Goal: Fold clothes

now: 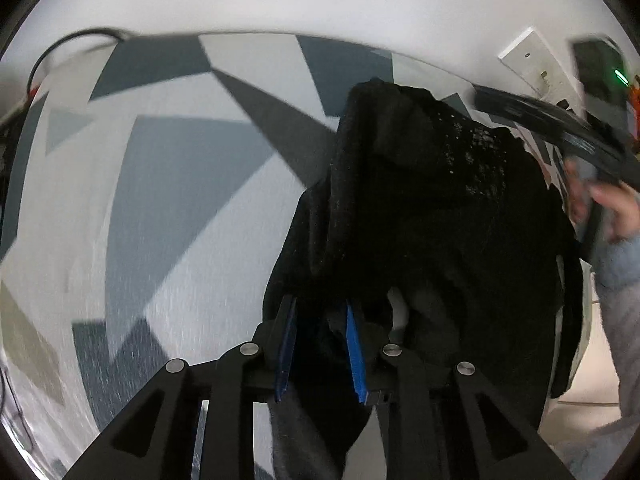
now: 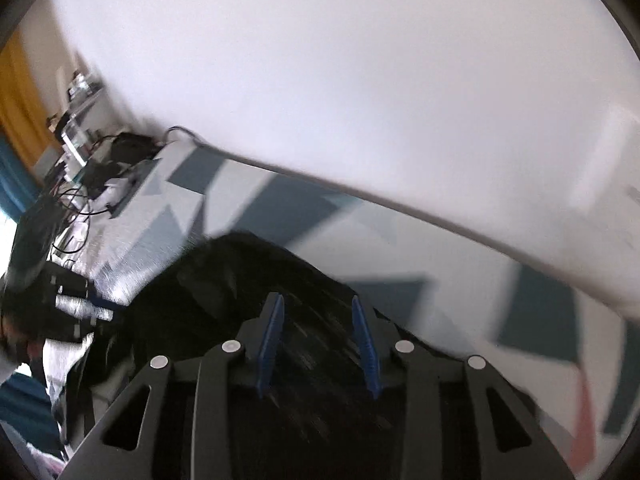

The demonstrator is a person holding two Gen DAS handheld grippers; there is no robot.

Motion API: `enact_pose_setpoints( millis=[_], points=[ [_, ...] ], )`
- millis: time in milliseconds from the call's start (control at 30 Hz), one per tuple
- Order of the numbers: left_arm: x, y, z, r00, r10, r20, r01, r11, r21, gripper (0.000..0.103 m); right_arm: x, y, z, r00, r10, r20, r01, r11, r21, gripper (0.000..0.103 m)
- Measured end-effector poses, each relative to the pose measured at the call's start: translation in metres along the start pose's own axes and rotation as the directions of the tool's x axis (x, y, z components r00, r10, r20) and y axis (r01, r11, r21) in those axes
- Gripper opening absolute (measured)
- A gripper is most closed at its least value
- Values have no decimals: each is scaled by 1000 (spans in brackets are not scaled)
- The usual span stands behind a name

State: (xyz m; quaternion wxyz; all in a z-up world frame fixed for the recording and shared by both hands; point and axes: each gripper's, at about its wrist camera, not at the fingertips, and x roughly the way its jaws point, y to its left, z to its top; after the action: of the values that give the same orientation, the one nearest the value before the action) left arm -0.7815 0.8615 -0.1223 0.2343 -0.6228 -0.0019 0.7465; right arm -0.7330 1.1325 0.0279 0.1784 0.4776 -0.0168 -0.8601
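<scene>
A black knitted garment (image 1: 432, 200) hangs bunched in the air over a table with a grey and blue geometric cloth (image 1: 180, 184). My left gripper (image 1: 320, 308) has blue pads, and a fold of the garment fills the gap between them. In the left wrist view my right gripper (image 1: 560, 128) comes in blurred from the upper right, held by a hand (image 1: 608, 208) at the garment's far edge. In the right wrist view the garment (image 2: 224, 288) lies dark under my right gripper (image 2: 318, 304), whose jaws stand apart over it. This view is motion-blurred.
A white wall (image 2: 360, 80) runs behind the table's far edge. Cables and dark devices (image 2: 104, 168) crowd the table's left end. A white wall plate (image 1: 532, 60) and a device with a green light (image 1: 600, 68) sit at the right.
</scene>
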Motion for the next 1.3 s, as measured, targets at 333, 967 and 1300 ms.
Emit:
enact_pose_setpoints(
  millis=[333, 967, 1300],
  points=[
    [-6, -8, -1, 986, 149, 77, -153, 987, 51, 8, 66, 31, 17, 979, -168, -119, 150, 977, -153, 5],
    [-88, 3, 45, 964, 141, 228, -143, 990, -5, 30, -97, -87, -23, 983, -176, 50, 170, 981, 95, 45],
    [-9, -87, 68, 987, 88, 132, -118, 963, 241, 30, -63, -123, -107, 956, -253, -149, 280, 939, 200, 45]
  ],
)
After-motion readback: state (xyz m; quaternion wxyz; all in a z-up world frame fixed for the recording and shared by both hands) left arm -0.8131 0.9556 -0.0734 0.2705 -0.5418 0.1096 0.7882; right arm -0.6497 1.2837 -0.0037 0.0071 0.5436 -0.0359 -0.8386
